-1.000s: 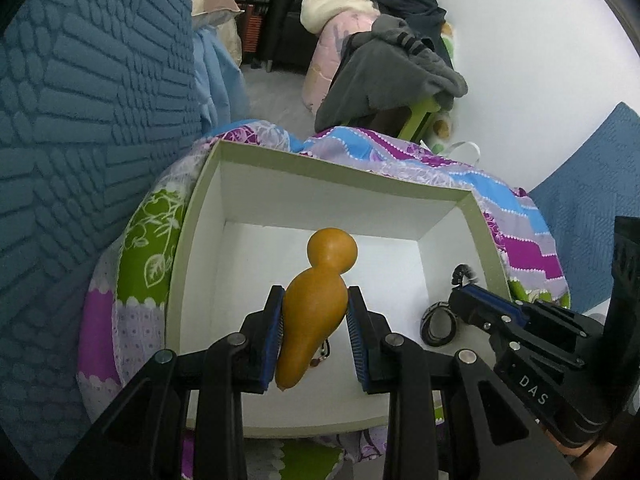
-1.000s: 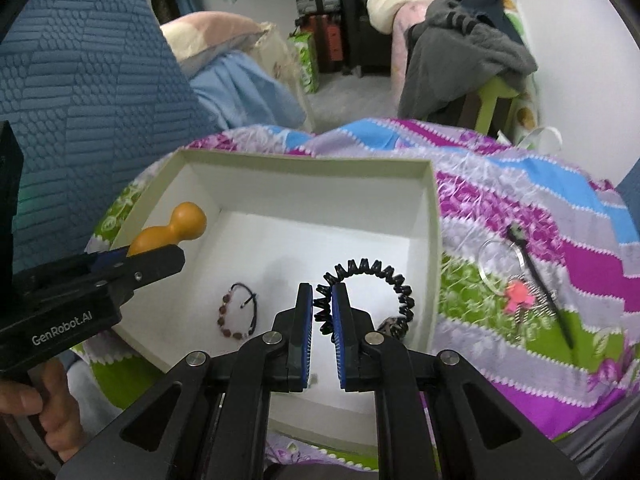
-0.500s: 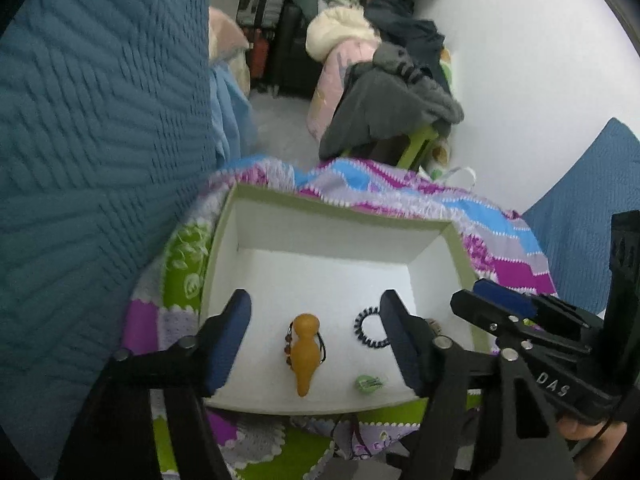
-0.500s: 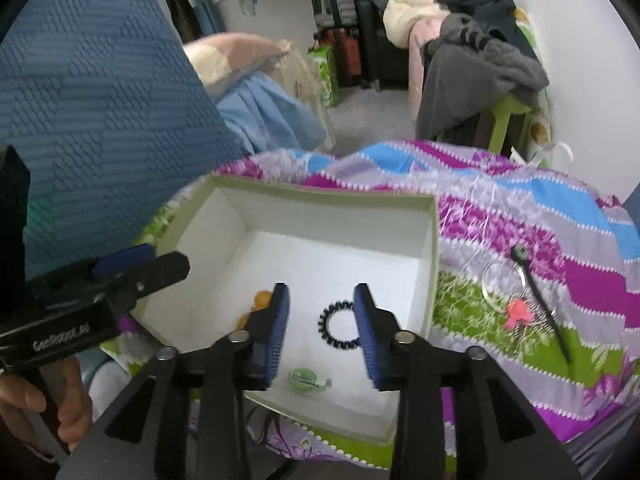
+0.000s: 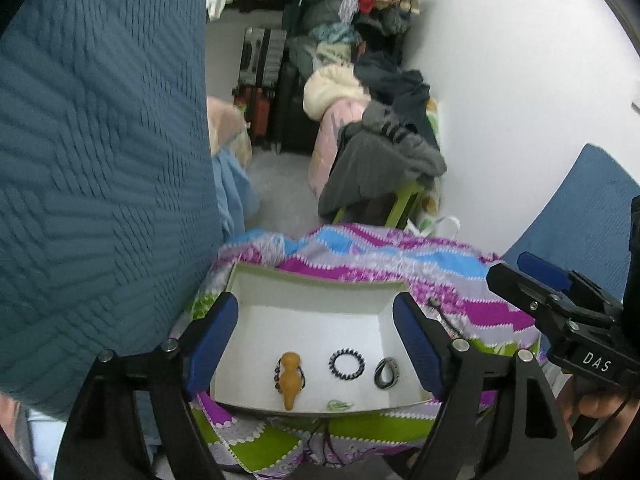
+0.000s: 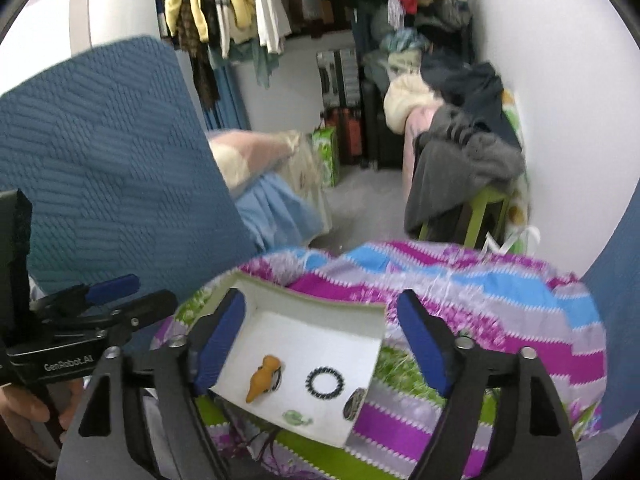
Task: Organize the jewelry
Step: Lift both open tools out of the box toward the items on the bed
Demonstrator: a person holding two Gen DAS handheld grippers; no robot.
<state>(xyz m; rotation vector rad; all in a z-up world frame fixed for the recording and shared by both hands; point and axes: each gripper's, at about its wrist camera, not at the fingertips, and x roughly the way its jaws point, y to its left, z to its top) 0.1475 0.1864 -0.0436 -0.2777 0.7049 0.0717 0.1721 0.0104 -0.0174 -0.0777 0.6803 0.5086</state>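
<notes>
Left tool (image 5: 316,336) is spread wide and holds nothing, raised well above the white box (image 5: 308,288); right tool (image 6: 320,336) is likewise spread wide and empty, at a similar height. The box rests on a patterned quilt (image 5: 432,276) over a soft, uneven bed, not on a firm surface. Inside it, left to right: an orange gourd-shaped pendant (image 5: 289,379) lying across a dark beaded bracelet (image 5: 277,372), a black spiral hair tie (image 5: 347,364), and a dark band ring (image 5: 386,372) beside the right wall; a small green piece (image 5: 340,405) lies touching or nearly touching the near wall. Risks, as judged: the gourd overlaps the bracelet, so a grip on either may drag the other and tangle its cord. The green piece sits tight to the wall, where a finger could strike the cardboard and tip or shift the box on the yielding bedding. A dark pin-like item (image 5: 436,307) lies on the quilt just outside the right wall; its nature cannot be determined. Pressing down there would sink the fabric and could tilt the box, sliding its contents together.
</notes>
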